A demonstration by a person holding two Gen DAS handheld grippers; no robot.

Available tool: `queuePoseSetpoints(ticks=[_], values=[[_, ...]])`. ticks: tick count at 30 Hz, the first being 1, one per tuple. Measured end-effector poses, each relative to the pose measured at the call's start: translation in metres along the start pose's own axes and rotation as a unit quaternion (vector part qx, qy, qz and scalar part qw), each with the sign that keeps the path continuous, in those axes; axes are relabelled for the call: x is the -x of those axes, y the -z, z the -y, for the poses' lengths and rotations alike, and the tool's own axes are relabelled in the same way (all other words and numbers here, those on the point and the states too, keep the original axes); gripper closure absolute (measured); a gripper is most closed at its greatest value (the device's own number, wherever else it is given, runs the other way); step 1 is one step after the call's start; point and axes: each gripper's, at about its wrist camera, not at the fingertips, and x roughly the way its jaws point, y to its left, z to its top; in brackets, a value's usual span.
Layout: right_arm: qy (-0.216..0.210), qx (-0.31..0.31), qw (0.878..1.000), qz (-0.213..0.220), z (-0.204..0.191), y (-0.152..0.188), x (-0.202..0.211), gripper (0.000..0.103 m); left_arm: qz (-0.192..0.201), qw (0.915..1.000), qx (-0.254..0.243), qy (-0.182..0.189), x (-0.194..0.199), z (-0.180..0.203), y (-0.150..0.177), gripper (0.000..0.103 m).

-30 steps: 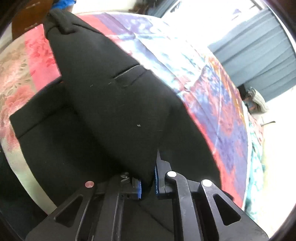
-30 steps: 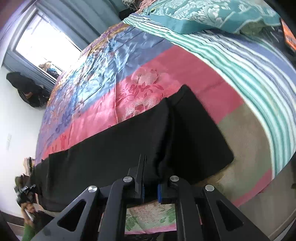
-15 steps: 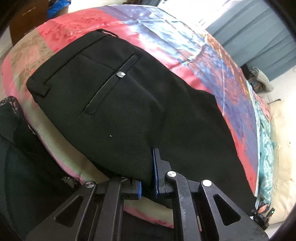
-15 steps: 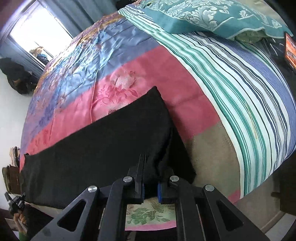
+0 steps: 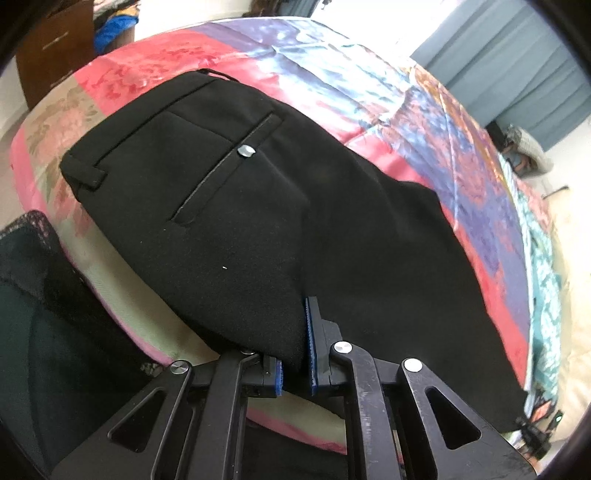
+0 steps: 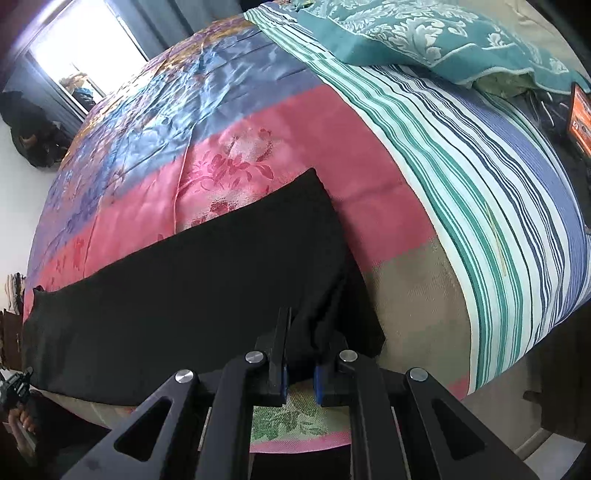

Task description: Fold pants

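Black pants (image 5: 229,206) lying lengthwise along the near edge of a bed, folded leg over leg. Left wrist view: the seat end, showing the waistband, one belt loop (image 5: 83,173), and a welt back pocket (image 5: 225,173) closed by a silver button (image 5: 245,150). The near edge of the fabric, at the crotch seam, is pinched between the blue pads of the left gripper (image 5: 295,354), whose jaws are pressed together on the cloth. Right wrist view: the leg end of the pants (image 6: 192,280), a long flat strip running to the left across the bed, with the hem corners toward the right. The upper layer sits slightly off the lower one, leaving a bunched fold just ahead of the right gripper (image 6: 299,365), whose jaws clamp the near edge of the fabric close to the hem.

Beneath the pants: a satin quilt (image 6: 236,155) in pink floral, blue-purple and beige panels. Beyond the hem: a sheet (image 6: 491,192) striped in green, blue and white, and on it a teal patterned pillow (image 6: 417,33). Background: blue-grey curtains (image 5: 517,55) beside a bright window, and a brown wooden cabinet (image 5: 51,48) past the waist end.
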Motion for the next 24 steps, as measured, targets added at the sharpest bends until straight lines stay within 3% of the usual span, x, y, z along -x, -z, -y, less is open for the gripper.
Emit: queuePoseSetpoints(ticks=[8, 11, 12, 13, 14, 17, 19, 22, 24], values=[[0.015, -0.012, 1.000, -0.003, 0.004, 0.008, -0.011, 0.090, -0.010, 0.9992, -0.023, -0.031, -0.005, 0.006, 0.005, 0.092], [0.011, -0.017, 0.999, 0.027, 0.004, 0.009, 0.002, 0.059, -0.017, 0.9959, -0.048, -0.075, 0.000, 0.012, 0.003, 0.065], [0.009, -0.019, 0.999, 0.039, 0.005, 0.011, 0.007, 0.043, -0.021, 0.9941, -0.052, -0.093, 0.002, 0.011, 0.004, 0.047], [0.022, -0.023, 0.998, 0.057, 0.006, 0.013, 0.016, 0.034, -0.024, 0.9923, -0.054, -0.109, 0.006, 0.009, 0.004, 0.036], [0.037, -0.026, 0.996, 0.076, 0.007, 0.015, 0.025, 0.021, -0.025, 0.9907, -0.054, -0.123, 0.014, 0.005, 0.007, 0.033], [0.081, -0.033, 0.987, 0.137, 0.012, 0.026, 0.053, 0.019, -0.021, 0.9867, -0.040, -0.156, 0.042, -0.012, 0.017, 0.032], [0.120, -0.046, 0.978, 0.164, 0.017, 0.033, 0.068, 0.019, 0.005, 0.9845, -0.030, -0.173, 0.064, -0.017, 0.024, 0.033], [0.140, -0.052, 0.968, 0.200, 0.007, 0.042, 0.085, 0.019, 0.065, 0.9834, -0.070, -0.154, 0.088, 0.003, 0.025, 0.029], [0.129, -0.042, 0.968, 0.213, -0.012, 0.044, 0.090, 0.019, 0.075, 0.9836, -0.109, -0.123, 0.085, 0.026, 0.022, 0.021]])
